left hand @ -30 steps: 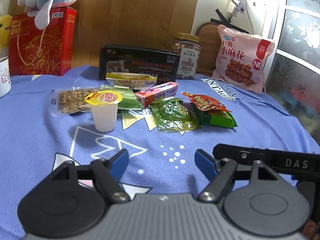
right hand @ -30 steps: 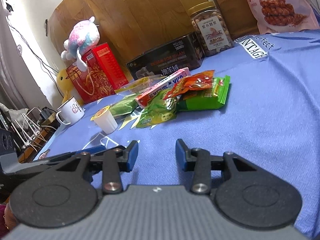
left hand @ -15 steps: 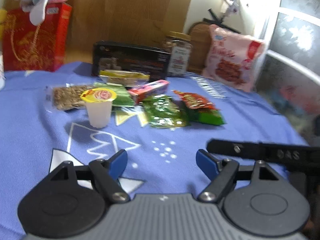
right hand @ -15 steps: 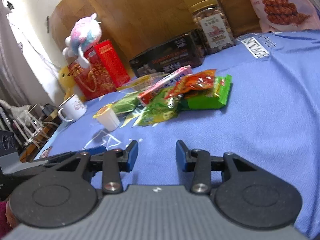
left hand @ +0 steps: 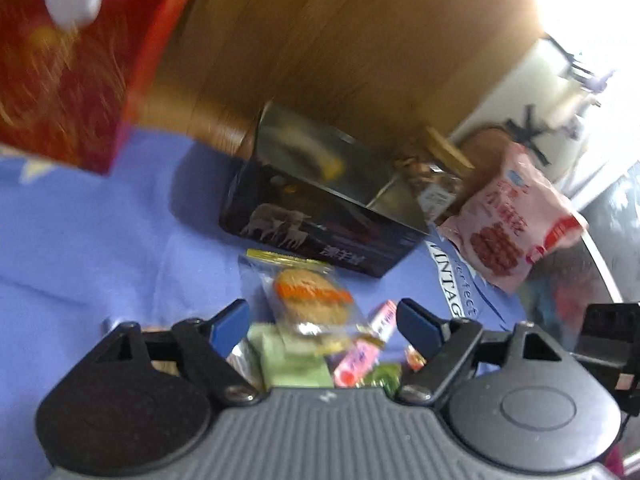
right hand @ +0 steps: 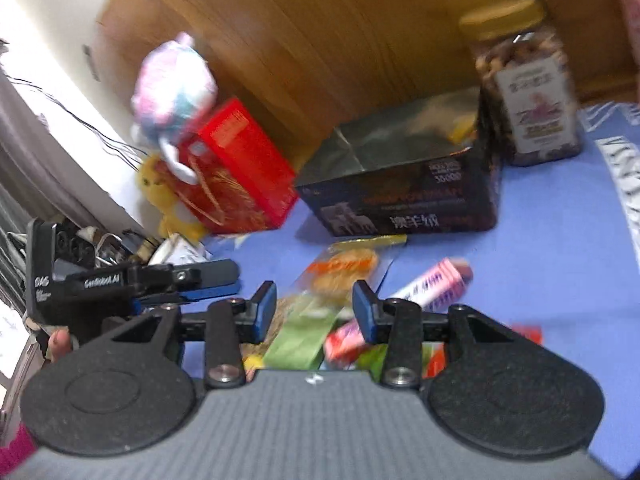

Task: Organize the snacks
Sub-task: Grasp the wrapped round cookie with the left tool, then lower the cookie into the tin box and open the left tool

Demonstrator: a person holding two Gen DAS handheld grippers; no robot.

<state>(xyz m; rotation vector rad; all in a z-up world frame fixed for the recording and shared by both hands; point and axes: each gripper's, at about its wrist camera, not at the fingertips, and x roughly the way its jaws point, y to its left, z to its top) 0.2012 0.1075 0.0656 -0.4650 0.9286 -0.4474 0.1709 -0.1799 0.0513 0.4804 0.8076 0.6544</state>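
Left wrist view is blurred, yet the largest things can be made out: a dark open box [left hand: 320,224] at 12 o'clock, printed with sheep and Chinese characters too smeared to be read, and a pink bag [left hand: 516,228] of twisted snacks at 2 o'clock, beside the word "VINTAGE" on the blue cloth [left hand: 100,240]. In the right wrist view a nut jar [right hand: 528,96] stands at 1 o'clock and a red gift box [right hand: 236,172] at 10 o'clock; "35000" is legible on the dark box.

The clear-wrapped cookie packet [left hand: 308,296] lies just ahead of the left gripper [left hand: 322,320], whose jaws are held apart and empty. It is judged light, crinkly, slippery and easily crushed, so it should be taken by a sealed edge. A pink stick pack [right hand: 432,284], judged stiffer, is best pinched across its width.

The right gripper [right hand: 314,310] is likewise spread, with nothing between its jaws.
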